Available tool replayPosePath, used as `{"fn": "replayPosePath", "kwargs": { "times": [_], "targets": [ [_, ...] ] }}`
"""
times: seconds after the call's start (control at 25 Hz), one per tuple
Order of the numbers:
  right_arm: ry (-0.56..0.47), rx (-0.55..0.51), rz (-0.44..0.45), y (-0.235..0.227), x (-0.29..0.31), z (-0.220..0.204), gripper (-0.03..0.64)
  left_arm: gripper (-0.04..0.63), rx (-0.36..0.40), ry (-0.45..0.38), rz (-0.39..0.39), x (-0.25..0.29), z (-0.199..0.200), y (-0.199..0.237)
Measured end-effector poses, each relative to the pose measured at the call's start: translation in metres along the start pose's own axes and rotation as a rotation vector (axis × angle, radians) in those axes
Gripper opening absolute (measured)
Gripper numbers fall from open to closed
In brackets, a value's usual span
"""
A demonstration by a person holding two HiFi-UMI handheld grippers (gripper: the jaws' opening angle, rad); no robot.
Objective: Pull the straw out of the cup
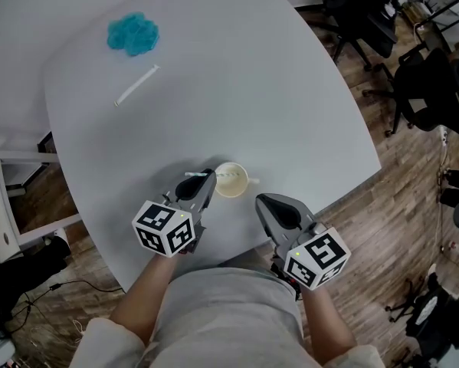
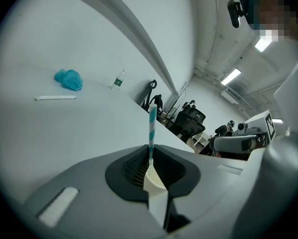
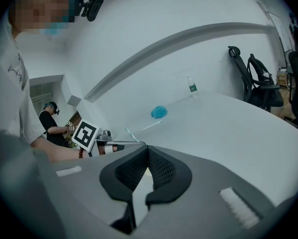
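The left gripper [image 2: 151,159] is clamping down on the straw [image 2: 151,126]: in the left gripper view its dark ribbed pads are pressing on the teal-and-white striped tube from both sides, and the striped length is sticking out past the jaw tips. Just beyond those tips the cream cup [image 1: 231,180] is sitting upright close to the near edge of the desk [image 1: 290,90], roughly at its middle. The straw's lower end is resting inside the cup while its top is leaning out over the left rim, right where the jaws are biting.

On the other side of the cup, the right gripper [image 1: 261,200] is hovering just beside it and apart from it, also along the near edge. Its jaws are meeting at the tips with nothing held between them, and only a sliver of cream is showing through the slit lower down.

Moving outward, a white paper-wrapped stick [image 1: 136,86] is lying loose towards the far left corner of the desk. A fluffy teal bundle [image 1: 133,34] is lying just beyond it. A clear bottle [image 2: 118,79] is standing at the far edge. Dark office chairs [image 1: 424,90] are crowding the wooden floor off the desk's right side
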State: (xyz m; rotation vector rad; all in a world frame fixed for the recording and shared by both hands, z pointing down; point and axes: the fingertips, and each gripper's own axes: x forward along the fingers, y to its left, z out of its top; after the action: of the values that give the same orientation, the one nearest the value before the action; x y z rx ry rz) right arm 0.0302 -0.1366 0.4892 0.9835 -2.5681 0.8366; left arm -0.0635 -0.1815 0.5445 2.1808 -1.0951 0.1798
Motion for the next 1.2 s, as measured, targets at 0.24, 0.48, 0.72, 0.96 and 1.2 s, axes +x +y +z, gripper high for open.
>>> {"fn": "replayPosePath", "kwargs": {
  "times": [0.24,0.48,0.72,0.96,1.2],
  "targets": [
    [-0.011,-0.002,-0.006,0.002,-0.007,0.000,0.006,0.046,0.016,-0.010,0.004,-0.005,0.003,-0.005],
    [-0.015,-0.009,-0.013,0.003,-0.010,0.000,0.006,0.046,0.050,-0.021,0.002,-0.012,0.007,-0.013],
    [-0.021,-0.021,-0.010,0.010,-0.015,-0.001,0.006,0.044,0.077,-0.038,0.004,-0.023,0.011,-0.020],
    [-0.030,-0.027,-0.014,0.014,-0.023,-0.002,0.006,0.044,0.094,-0.060,0.005,-0.035,0.018,-0.027],
    [-0.045,-0.038,-0.016,0.020,-0.031,-0.004,0.006,0.044,0.103,-0.092,0.002,-0.050,0.022,-0.035]
  ]
}}
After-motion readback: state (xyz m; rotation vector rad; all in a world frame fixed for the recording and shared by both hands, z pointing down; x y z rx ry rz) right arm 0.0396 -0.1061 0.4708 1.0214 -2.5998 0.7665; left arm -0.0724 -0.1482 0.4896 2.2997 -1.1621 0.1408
